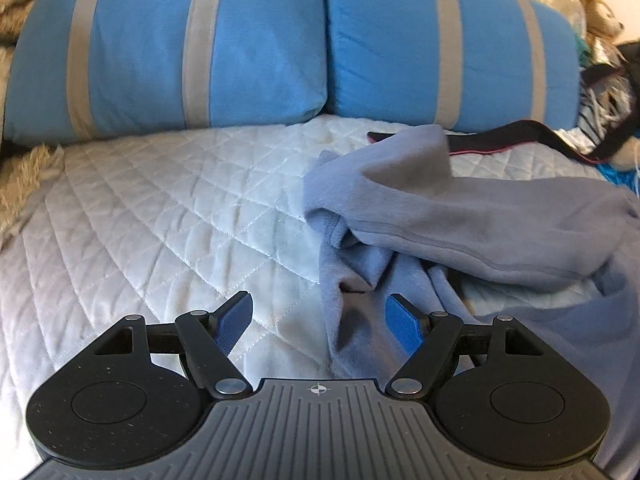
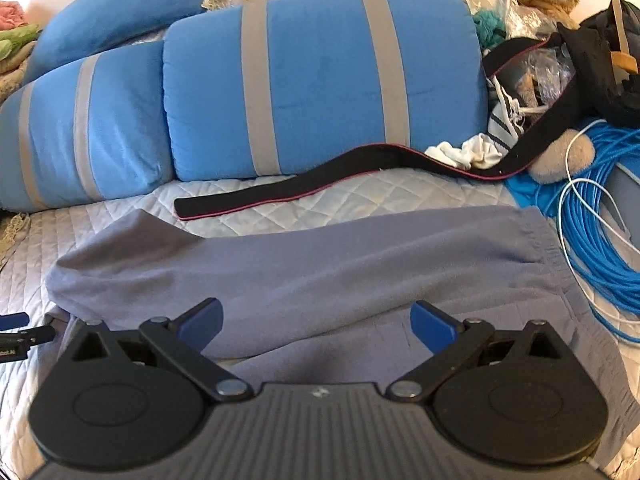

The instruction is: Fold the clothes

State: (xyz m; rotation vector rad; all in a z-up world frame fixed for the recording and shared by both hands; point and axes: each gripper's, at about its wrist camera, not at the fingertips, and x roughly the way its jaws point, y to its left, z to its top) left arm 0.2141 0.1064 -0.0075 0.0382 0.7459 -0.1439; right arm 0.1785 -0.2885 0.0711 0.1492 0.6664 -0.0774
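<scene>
A grey-blue fleece garment [image 2: 320, 264] lies rumpled on a white quilted bed [image 1: 140, 208], spread from the middle toward three o'clock, with blue striped pillows [image 1: 172, 48] at twelve. Both the left gripper [image 1: 319, 316] and right gripper [image 2: 316, 322] hover over it with jaws apart, holding nothing. The fleece looks soft, light and floppy, likely best pinched at a hem or corner.

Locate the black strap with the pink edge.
Right wrist view: the black strap lies on the quilted cover, between the striped blue pillow and the grey garment.
</scene>
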